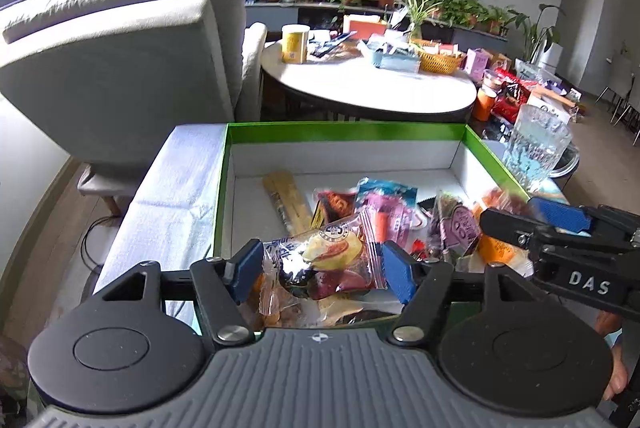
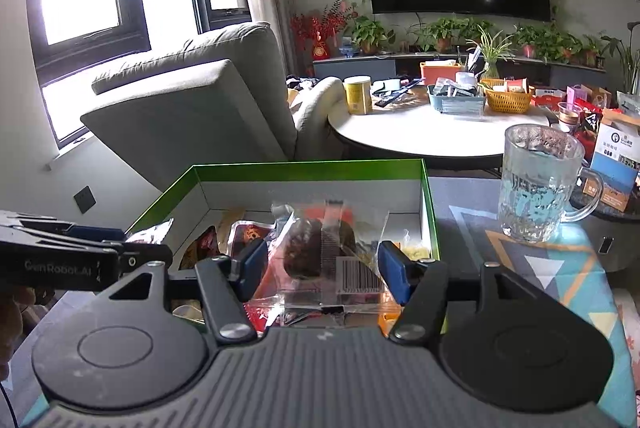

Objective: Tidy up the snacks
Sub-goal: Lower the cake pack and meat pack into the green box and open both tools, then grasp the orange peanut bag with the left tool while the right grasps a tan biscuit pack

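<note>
The green-rimmed box sits open on the tabletop beside the glass mug as the collecting place, snacks heaped inside; above its near edge the left gripper clasps a clear-wrapped pastry; the right gripper clamps a barcoded dark cake packet, both between their pads

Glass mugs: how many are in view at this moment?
1. A clear glass mug stands on the patterned cloth just right of the green box; the left wrist view shows the same mug beyond the box's right wall. The cluttered round table might hide others.
</note>
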The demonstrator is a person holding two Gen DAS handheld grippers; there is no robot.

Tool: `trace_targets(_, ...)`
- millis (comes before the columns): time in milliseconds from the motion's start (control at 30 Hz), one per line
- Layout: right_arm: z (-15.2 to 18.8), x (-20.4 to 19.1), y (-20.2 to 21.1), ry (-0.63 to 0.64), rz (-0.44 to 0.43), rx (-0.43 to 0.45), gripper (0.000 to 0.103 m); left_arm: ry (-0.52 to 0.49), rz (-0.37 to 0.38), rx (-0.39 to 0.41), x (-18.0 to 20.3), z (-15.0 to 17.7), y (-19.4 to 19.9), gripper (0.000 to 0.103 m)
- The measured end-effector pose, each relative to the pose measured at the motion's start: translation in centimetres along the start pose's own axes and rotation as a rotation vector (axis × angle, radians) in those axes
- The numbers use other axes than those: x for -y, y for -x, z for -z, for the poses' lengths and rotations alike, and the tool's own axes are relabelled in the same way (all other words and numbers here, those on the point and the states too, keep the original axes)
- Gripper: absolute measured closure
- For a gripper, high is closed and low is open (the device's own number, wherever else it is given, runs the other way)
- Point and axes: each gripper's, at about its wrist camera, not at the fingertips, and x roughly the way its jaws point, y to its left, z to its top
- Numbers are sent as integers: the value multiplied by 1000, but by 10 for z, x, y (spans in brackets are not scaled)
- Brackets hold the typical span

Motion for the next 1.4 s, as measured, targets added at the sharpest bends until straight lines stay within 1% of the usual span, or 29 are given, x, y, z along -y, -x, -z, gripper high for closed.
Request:
trace_targets(133, 0, 3, 3, -20, -3, 3, 58, 1, -14, -7, -2, 3, 0, 40)
trace_targets(467, 1, 9, 16, -42, -6, -6, 58, -8, -7, 11, -3, 7, 13, 40)
trace_targets(600, 8, 15, 27, -46, 4, -17, 58, -28, 25, 10, 0, 14, 22, 40)
trace_targets(700, 17, 16, 36, -21, 23, -22, 58, -42, 53, 4, 6, 26, 31, 40)
trace_targets(800, 29, 13, 46, 12, 16, -46, 58, -51, 112, -30, 12, 46, 40, 40)
trace_targets(833, 34, 12, 48, 27, 9, -54, 58, -63, 132, -48, 14, 53, 42, 40)
trace_targets(900, 43, 11, 53, 61, 5, -75, 58, -94, 149, -68, 18, 66, 48, 40)
trace_targets(1000, 54, 14, 56, 96, 33, -99, 58, -142, 165, -68, 24, 79, 59, 40)
trace_targets(1067, 63, 20, 57, 95, 46, -119, 58, -158, 198, -53, 27, 84, 69, 40)
trace_targets(1167, 74, 34, 60, 36, 52, -139, 58, -190, 276, -39, 34, 91, 82, 40)
trace_targets(1300, 85, 49, 60, -80, 44, -162, 58, -254, 444, -50, 48, 100, 101, 40)
trace_targets(1400, 90, 52, 63, -148, 21, -164, 58, -325, 534, -56, 59, 108, 115, 40)
